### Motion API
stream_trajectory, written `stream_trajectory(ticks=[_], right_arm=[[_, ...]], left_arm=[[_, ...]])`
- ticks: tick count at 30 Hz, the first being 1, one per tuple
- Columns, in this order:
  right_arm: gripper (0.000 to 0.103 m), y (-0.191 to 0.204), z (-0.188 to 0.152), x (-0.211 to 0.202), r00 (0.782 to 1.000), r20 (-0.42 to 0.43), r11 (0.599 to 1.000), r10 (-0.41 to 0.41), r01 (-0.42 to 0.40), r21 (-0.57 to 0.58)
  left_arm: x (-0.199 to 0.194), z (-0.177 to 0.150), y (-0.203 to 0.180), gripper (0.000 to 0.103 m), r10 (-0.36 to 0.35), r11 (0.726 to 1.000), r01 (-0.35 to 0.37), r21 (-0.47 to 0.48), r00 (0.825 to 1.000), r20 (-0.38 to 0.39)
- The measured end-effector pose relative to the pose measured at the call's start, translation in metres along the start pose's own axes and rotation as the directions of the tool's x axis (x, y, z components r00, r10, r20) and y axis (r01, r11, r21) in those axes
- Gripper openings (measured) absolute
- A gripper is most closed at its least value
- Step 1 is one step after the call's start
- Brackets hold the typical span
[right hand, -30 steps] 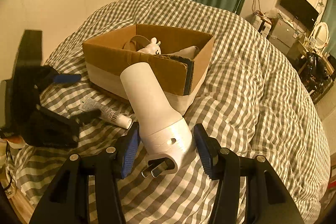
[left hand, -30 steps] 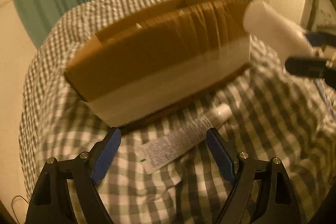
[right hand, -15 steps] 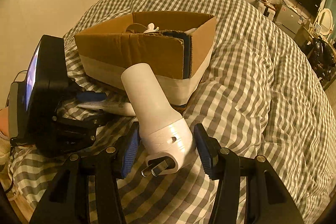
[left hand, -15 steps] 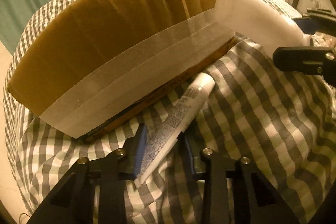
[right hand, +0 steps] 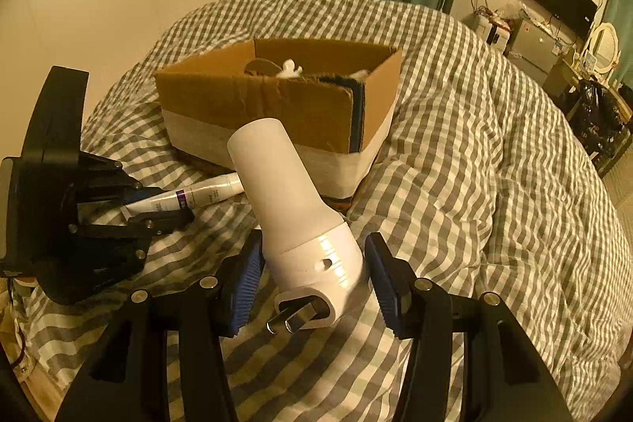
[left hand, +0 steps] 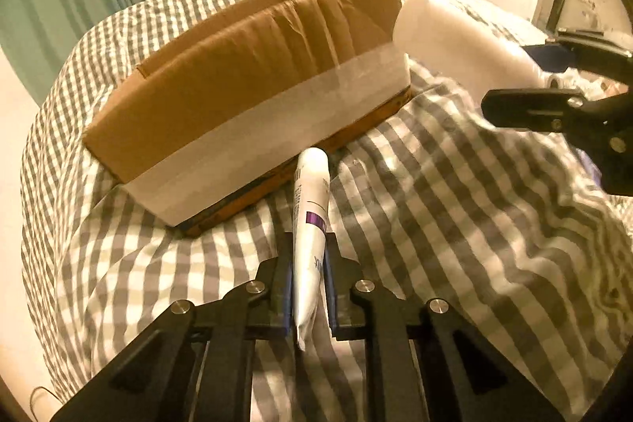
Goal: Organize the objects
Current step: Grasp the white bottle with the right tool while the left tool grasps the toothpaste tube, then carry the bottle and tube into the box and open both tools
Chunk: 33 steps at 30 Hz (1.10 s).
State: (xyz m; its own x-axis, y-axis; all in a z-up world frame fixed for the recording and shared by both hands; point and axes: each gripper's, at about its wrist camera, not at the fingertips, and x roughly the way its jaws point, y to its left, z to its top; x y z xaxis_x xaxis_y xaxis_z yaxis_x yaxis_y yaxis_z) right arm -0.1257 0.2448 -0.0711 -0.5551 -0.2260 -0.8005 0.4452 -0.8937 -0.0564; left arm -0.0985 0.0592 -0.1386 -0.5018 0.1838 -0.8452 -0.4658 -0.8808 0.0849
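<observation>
With the left gripper (left hand: pixel 308 256) now closed on the tube (left hand: pixel 310 220) at lower centre, it is probably ready for the box (left hand: pixel 253 97); the right gripper (right hand: pixel 312 275) holds the plug-in device (right hand: pixel 300 228).

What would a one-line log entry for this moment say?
left tongs: shut on tube | right tongs: shut on white plug-in device | box: open

Your white tube (left hand: pixel 311 220) with its purple band sits pinched at its flat crimped end, cap pointing toward the cardboard box (left hand: pixel 253 97) at the frame's centre. The box, open-topped with a pale tape band round its base, rests on the bed and already holds a few items. Your white plug-in device (right hand: pixel 300 224), prongs toward the camera, tilts up lower centre.
</observation>
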Motion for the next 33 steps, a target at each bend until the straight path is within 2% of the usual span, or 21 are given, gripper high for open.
stream_trajectory(ticks=[8,15,24,33], right_arm=[[0.052,0.016,0.001,-0.025,0.999,0.051,1.000,-0.010,0.011,-0.029],[0.052,0.027,0.013,-0.048,0.994,0.106,0.998,-0.009,0.015,-0.062],[0.052,0.033,0.066,-0.077,0.980,0.201,0.994,-0.018,0.040,-0.103],[0.052,0.025,0.130,-0.074,0.973,0.230,0.990,-0.022,0.054,-0.133]], left_arm=[[-0.041,0.000,0.009,0.012,0.027,0.999,-0.025,-0.026,0.997,0.078],[-0.087,0.007,0.017,0.012,0.062,0.997,-0.054,-0.047,0.982,0.176],[-0.126,0.051,0.041,0.012,0.102,0.994,-0.087,-0.068,0.961,0.259],[-0.122,0.105,0.066,0.012,0.152,0.988,-0.135,-0.076,0.945,0.289]])
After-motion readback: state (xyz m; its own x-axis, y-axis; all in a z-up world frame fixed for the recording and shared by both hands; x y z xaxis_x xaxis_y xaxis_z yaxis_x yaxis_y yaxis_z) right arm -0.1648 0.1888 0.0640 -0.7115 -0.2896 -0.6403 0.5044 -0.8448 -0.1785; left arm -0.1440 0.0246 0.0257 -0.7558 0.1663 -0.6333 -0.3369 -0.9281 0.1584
